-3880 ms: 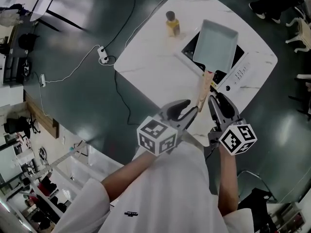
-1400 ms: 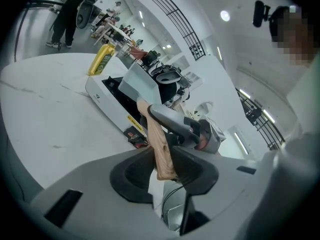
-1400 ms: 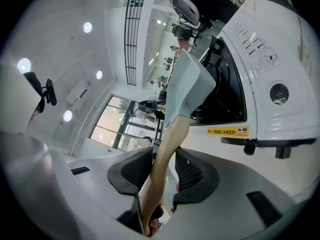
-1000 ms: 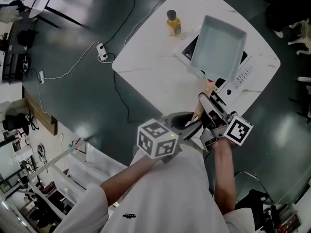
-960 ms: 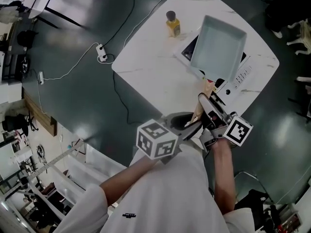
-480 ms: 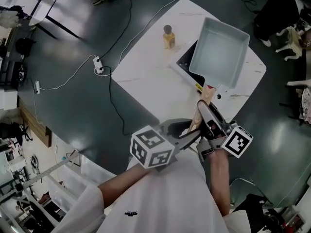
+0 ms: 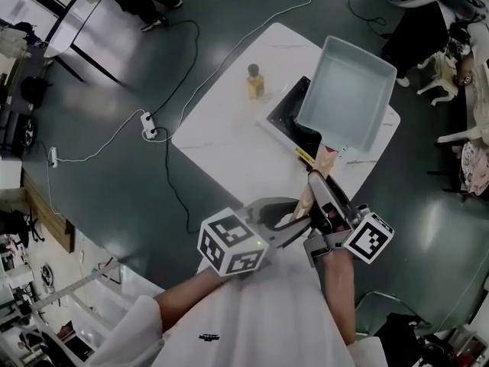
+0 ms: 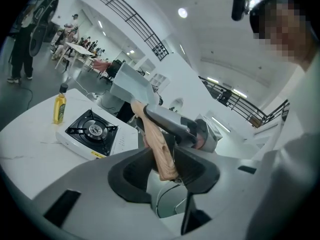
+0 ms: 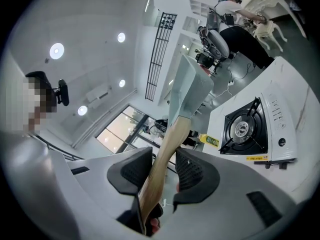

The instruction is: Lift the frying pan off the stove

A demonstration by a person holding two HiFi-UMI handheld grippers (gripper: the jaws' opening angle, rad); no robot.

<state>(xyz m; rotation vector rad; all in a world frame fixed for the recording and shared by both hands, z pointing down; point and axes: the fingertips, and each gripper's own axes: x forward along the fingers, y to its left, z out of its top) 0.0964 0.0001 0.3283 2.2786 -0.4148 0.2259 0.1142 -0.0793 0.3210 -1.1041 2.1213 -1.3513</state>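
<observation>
The square frying pan is up in the air, off the gas stove. From the head view it hangs over the right part of the stove. In the left gripper view the pan is high above the burner and does not touch it. It is tipped, with its open side turned toward the stove.

The stove stands on the white table, close to the table's right edge. A small yellow bottle stands upright on the table just beside the stove's left side, near the far edge.

The pan has a long wooden handle that points back to the person. The right gripper has the handle squeezed between its two jaws, part way along it. In the right gripper view the handle runs up between the dark pads to the pan, and the stove sits low at the right.

The left gripper is at the very end of the handle. Its jaws are wide and are opening. The handle's end is between them and leans near the right pad, with a gap on the left side, so they are not squeezing it.

Each gripper has a marker cube, the left one and the right one.
</observation>
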